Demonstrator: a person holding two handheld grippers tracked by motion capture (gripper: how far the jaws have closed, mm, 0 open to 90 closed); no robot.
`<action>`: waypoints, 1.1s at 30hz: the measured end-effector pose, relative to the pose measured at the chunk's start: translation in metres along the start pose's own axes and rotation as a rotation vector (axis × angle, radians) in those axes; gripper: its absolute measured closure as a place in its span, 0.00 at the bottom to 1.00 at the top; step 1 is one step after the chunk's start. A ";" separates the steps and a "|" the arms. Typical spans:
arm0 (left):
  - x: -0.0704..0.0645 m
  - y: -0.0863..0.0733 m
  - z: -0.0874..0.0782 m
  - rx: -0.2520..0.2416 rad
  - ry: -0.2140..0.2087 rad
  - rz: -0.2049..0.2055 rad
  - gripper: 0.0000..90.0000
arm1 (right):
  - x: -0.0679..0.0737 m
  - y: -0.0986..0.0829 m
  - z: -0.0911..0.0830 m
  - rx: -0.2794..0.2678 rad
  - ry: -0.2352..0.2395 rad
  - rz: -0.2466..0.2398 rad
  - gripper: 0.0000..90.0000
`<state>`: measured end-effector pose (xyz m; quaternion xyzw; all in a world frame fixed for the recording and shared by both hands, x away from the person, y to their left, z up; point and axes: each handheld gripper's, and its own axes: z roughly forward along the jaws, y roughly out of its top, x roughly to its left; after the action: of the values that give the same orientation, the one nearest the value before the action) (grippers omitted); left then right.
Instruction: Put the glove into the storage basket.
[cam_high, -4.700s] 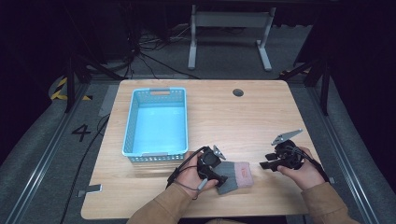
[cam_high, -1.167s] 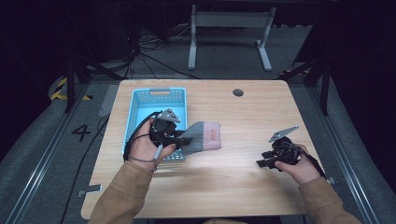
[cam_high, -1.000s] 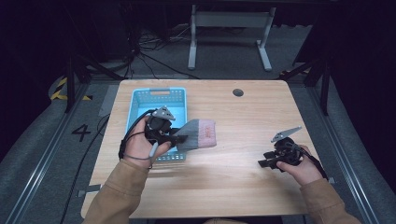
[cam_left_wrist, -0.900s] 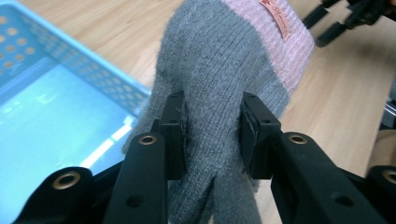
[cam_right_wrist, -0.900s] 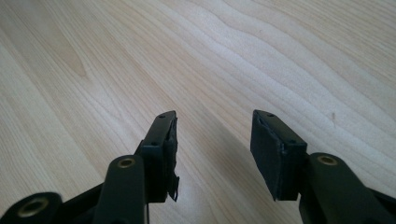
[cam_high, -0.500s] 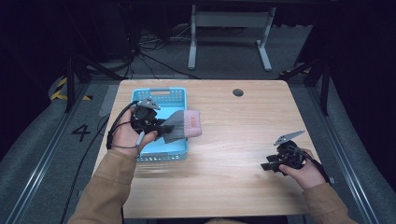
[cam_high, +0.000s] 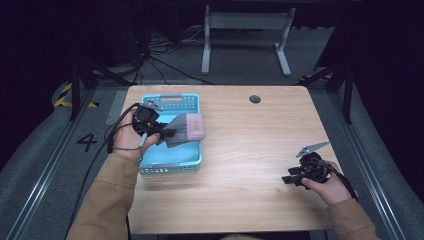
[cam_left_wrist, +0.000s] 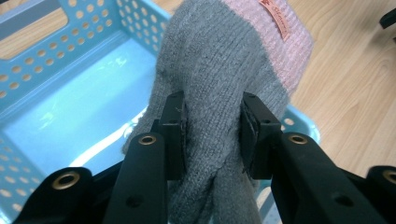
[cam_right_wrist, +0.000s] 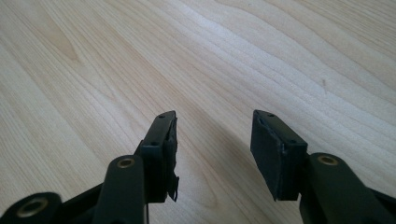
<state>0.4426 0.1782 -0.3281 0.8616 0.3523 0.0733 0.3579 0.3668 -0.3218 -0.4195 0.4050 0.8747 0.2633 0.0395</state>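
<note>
From the high view, the left tongs (cam_high: 167, 132) are clamped on a grey knitted glove with a pink cuff (cam_high: 185, 129), held above the right-hand part of a light blue perforated plastic basket (cam_high: 172, 162). The glove stretches out to the right from the tongs, its pink cuff reaching over the basket's right wall — the grey part lies over the basket's inside. The basket stands on the left half of a pale wooden counter (cam_high: 250, 145). The right tongs (cam_high: 289, 179) rest low near the counter's right front corner, well apart from the basket, held in a hand (cam_high: 325, 182) with a tan sleeve behind it. A small dark round grommet (cam_high: 255, 99) sits in the counter near its far edge.

In the left gripper view, the left tongs (cam_left_wrist: 212, 133) pinch the grey knit of the glove (cam_left_wrist: 219, 70) between the two black pads, the fabric bunched and bulging between them. The pink cuff, with a small orange tag sewn on (its lettering too small to read), points away from the camera, out past the basket rim. Beneath and to the left lies the basket's (cam_left_wrist: 70, 60) smooth blue floor, with rows of round holes in its wall.

In the right gripper view, the right tongs (cam_right_wrist: 212, 140) stand apart with nothing between them — bare wood grain of the counter (cam_right_wrist: 233, 56) lies close beneath.
</note>
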 end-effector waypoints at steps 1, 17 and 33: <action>0.002 0.000 0.001 0.003 0.004 -0.003 0.73 | 0.000 0.000 0.000 0.000 0.001 -0.002 0.57; 0.031 -0.003 0.023 0.088 0.051 -0.023 0.73 | 0.001 -0.010 0.001 0.010 -0.004 0.011 0.57; 0.056 -0.009 0.070 0.246 0.067 -0.037 0.73 | 0.002 -0.016 0.002 0.022 -0.005 0.017 0.56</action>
<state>0.5056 0.1798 -0.3924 0.8894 0.3862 0.0516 0.2389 0.3549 -0.3282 -0.4294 0.4136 0.8738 0.2533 0.0349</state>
